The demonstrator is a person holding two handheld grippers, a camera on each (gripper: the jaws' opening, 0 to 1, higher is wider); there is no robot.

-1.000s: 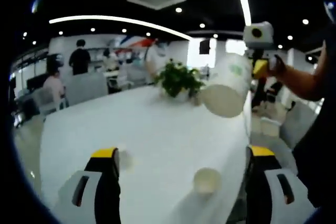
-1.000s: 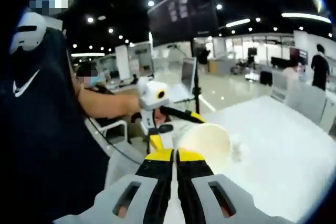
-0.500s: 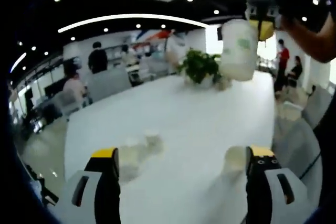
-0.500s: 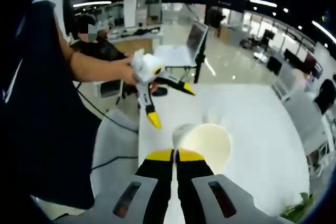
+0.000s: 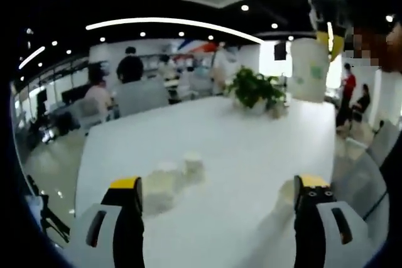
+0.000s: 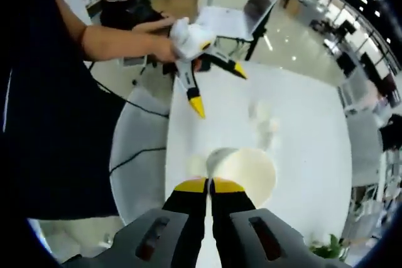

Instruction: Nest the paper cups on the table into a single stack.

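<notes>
The held paper cup [image 6: 242, 169] sits clamped by its rim wall between the closed jaws of the right tongs [image 6: 209, 186]. In the right gripper view its open mouth faces the camera, so its long axis runs along the jaws, away from the lens and down toward the white bench [image 6: 314, 130]. In the left gripper view the same cup [image 5: 308, 69] hangs upright high above the bench [image 5: 251, 155], mouth up under the right tongs [image 5: 329, 29], base toward the surface, a faint green print on its side.

Loose cups rest on the bench: in the left gripper view two cups [image 5: 176, 177] stand close together just ahead of the left jaw, with another cup [image 5: 286, 192] just beside the right jaw. From above, in the right gripper view, a small group of cups [image 6: 264, 117] shows as pale blurred shapes near the middle of the bench; their orientation is too blurred to tell.

The left tongs [image 5: 217, 186] are spread wide and hold nothing; in the right gripper view they [image 6: 218, 85] hover near the bench edge, yellow tips apart, gripped by a hand [image 6: 164, 47].

A potted plant [image 5: 254, 91] stands at the far end of the bench.
</notes>
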